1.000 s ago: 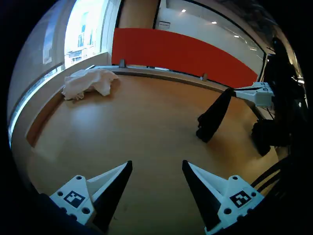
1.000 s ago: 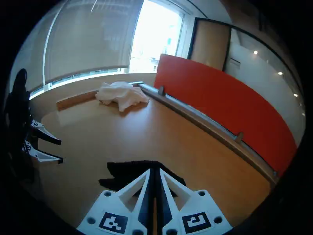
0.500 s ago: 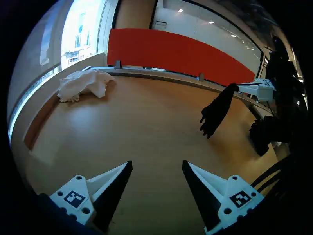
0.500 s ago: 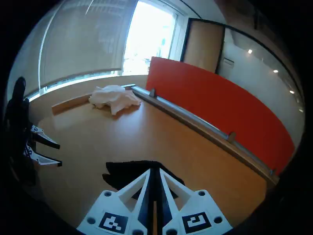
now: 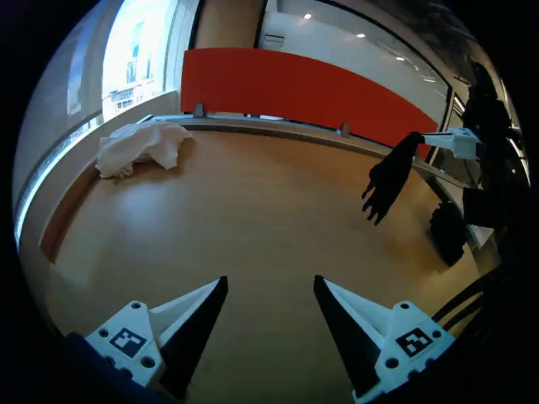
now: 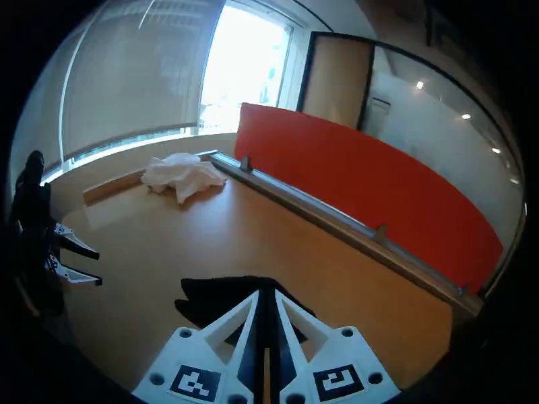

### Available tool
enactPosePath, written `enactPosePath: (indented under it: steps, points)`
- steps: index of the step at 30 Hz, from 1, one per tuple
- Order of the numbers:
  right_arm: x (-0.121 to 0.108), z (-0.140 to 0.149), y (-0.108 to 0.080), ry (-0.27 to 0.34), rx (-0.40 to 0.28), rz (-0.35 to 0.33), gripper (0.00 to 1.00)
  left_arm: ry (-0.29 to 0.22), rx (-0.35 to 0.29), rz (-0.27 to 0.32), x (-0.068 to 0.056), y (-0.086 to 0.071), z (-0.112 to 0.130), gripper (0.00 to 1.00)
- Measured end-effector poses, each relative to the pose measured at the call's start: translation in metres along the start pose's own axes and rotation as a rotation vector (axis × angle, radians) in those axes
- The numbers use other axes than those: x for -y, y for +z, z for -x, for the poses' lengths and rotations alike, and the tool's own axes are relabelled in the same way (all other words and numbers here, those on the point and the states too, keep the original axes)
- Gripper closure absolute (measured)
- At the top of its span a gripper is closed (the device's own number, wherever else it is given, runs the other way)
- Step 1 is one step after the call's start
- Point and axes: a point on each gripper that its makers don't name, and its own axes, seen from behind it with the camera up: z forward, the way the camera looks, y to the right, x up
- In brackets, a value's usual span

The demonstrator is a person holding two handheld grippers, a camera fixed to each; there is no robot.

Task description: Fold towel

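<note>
No fold is made yet: a white towel (image 5: 138, 145) lies crumpled at the table's (image 5: 256, 202) far left corner, untouched. The left gripper (image 5: 269, 281) hovers over the table's near edge, jaws wide apart and empty. Over the table's right side the right gripper (image 6: 267, 296), jaws closed, pinches a black cloth (image 5: 387, 178) that dangles seemingly clear of the wood, so spreading and folding all remain.
</note>
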Motion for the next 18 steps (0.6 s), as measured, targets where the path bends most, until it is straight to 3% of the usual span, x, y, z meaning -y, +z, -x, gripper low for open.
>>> enactPosePath:
  steps: [18]
  points:
    - [-0.097,0.008,-0.048,0.037,0.01,0.082,0.98,0.021,0.007,-0.023,0.01,0.002,-0.004,0.06]
